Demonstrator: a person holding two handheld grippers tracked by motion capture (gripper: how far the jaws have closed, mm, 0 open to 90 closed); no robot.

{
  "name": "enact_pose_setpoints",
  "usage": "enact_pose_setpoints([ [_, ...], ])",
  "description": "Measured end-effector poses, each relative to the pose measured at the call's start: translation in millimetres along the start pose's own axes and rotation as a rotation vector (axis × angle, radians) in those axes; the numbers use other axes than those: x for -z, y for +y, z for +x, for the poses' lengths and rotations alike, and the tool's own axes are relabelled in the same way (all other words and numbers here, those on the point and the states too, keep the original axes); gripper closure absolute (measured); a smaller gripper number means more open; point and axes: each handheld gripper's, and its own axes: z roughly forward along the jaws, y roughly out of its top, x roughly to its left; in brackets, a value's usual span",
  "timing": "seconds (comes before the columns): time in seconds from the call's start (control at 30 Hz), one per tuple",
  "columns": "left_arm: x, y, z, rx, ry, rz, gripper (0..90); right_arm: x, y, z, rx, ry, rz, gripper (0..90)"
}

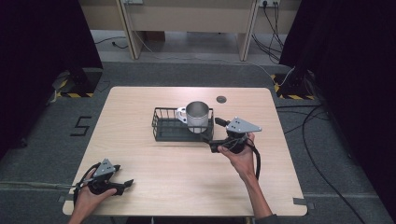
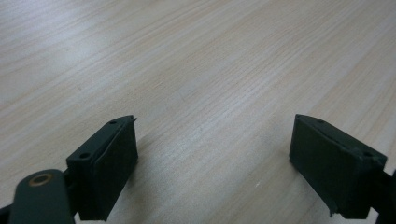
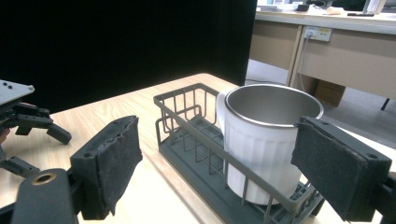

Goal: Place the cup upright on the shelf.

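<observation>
Mug stands upright at the right end of the basket, just left of the right claw, which gapes wide and empty toward it. Left claw, open and empty too, sits well apart at the tabletop's near-left.

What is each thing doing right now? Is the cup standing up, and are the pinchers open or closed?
Mug: upright, open end up, standing in the basket.
Wire basket: flat on the table, holding the mug at one end.
Left gripper: open, nothing between its jaws.
Right gripper: open, beside the basket, holding nothing.
</observation>
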Motion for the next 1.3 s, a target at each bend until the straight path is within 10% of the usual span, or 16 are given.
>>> enact_pose_setpoints([
  [1.3,0.1,-0.2,-0.1,0.0,0.0,0.0,14.5,47.8,-83.5,40.5,-0.05,-0.075,0.148,15.2],
])
